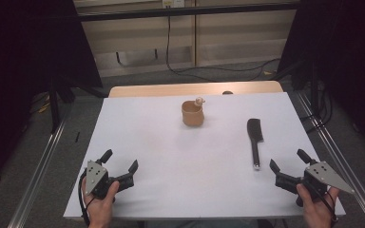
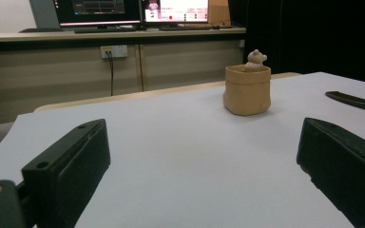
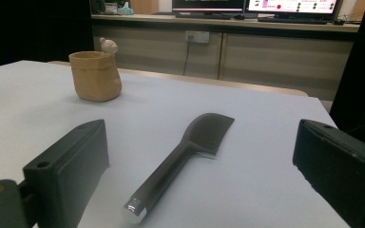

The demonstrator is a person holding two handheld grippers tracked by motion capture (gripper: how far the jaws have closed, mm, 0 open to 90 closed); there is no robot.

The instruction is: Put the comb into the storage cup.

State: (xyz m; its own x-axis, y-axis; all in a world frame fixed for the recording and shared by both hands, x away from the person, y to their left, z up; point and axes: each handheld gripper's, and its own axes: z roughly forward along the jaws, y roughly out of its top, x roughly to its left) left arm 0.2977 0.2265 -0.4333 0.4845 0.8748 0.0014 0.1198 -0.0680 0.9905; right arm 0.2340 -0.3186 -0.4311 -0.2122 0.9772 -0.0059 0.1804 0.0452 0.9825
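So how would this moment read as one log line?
left gripper: open, idle | right gripper: open, near comb | cup: upright, untouched

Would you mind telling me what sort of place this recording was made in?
Probably a lab or office workroom: computer monitors on a long counter, a wall socket, and a white work table.

Dim room; the white table (image 1: 171, 156) is evenly lit from overhead, with faint shadows. Black surrounds swallow detail at nine and three o'clock. Near jaws blur softly; monitors (image 2: 133, 9) at twelve o'clock glow overexposed.
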